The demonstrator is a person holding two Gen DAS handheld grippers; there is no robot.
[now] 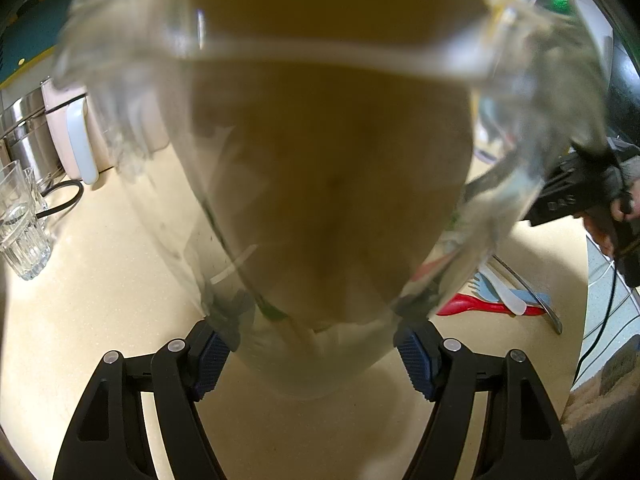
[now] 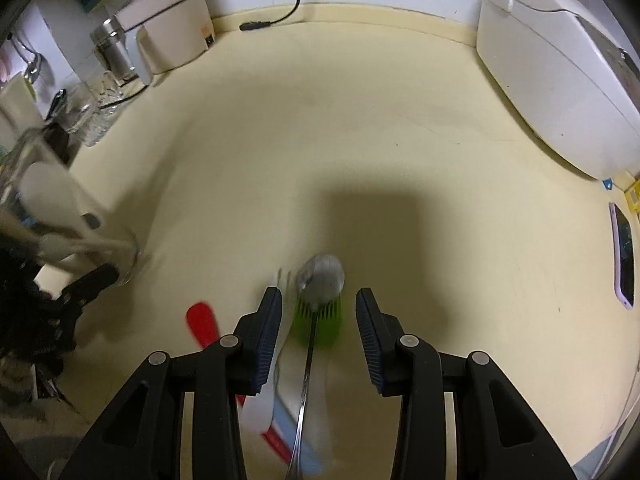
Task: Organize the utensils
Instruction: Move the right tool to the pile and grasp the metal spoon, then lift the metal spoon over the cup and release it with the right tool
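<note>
My left gripper [image 1: 312,354] is shut on a large clear glass jar [image 1: 320,184], tilted and filling most of the left wrist view; something pale and a green stem show blurred inside it. The jar [image 2: 60,216] also shows blurred at the left of the right wrist view, with white utensils in it. A pile of utensils lies on the counter: a metal spoon [image 2: 320,276], a green fork [image 2: 320,320], a red spoon [image 2: 202,322], a white utensil and a light blue one. My right gripper [image 2: 319,300] is open just above the metal spoon and green fork. The pile also shows at the right of the left wrist view [image 1: 492,304].
The cream counter [image 2: 360,140] holds a white appliance [image 2: 560,80] at the right, a pink phone [image 2: 624,256] at the right edge, a cable plug [image 2: 256,25] at the back, a beige cooker [image 2: 168,36], a steel pot [image 1: 28,132] and ribbed glasses [image 1: 20,224] at the left.
</note>
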